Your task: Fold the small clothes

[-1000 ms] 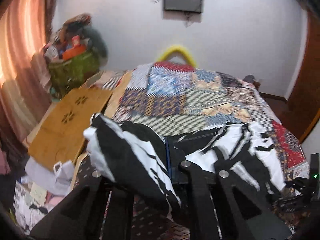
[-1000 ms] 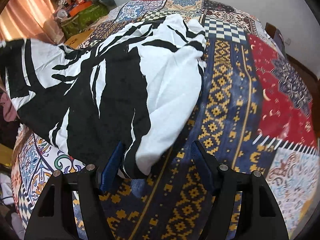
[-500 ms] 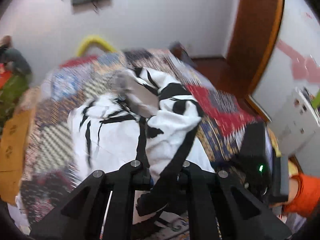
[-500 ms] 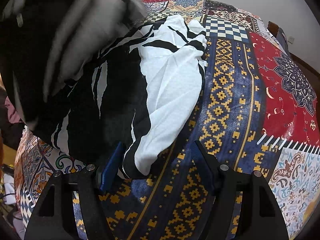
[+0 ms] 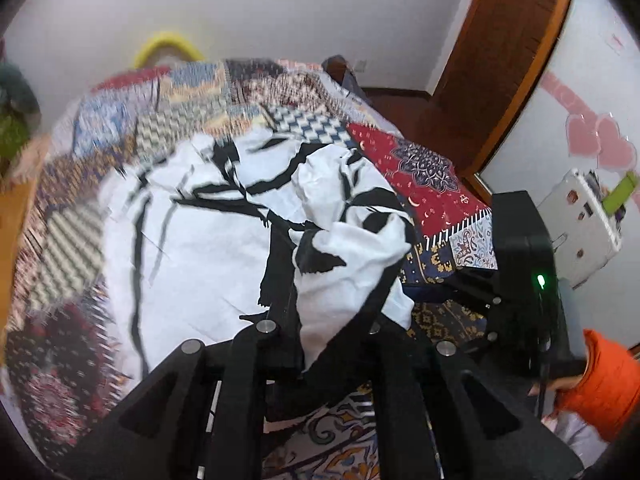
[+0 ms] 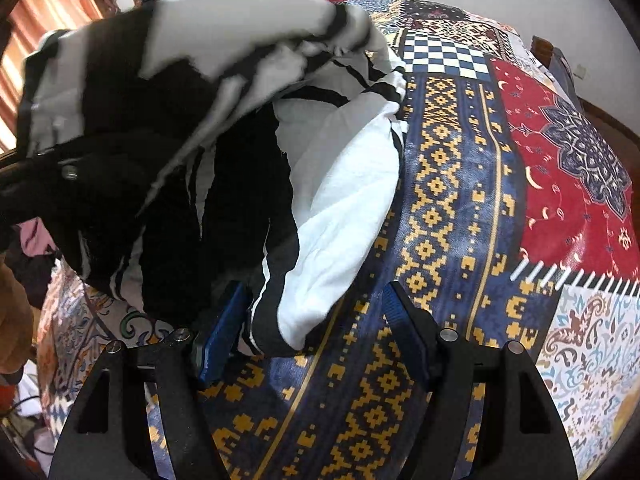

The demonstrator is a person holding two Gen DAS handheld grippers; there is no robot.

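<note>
Left wrist view shows my left gripper (image 5: 320,320) clamped on the shirt (image 5: 208,240) in the frame's middle, folding one side over; next I must lay it flat and release, while my right gripper (image 6: 316,320) waits apart.

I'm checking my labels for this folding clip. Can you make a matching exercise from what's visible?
Things:
1. left gripper
2. right gripper
3. black-and-white printed garment
4. orange sleeve

States:
a. jaws apart, pads pressing nothing
b. lower right edge of the left wrist view
c. shut on cloth
d. partly lifted over the patchwork bedspread

Pairs: 1-c, 2-a, 3-d, 4-b
</note>
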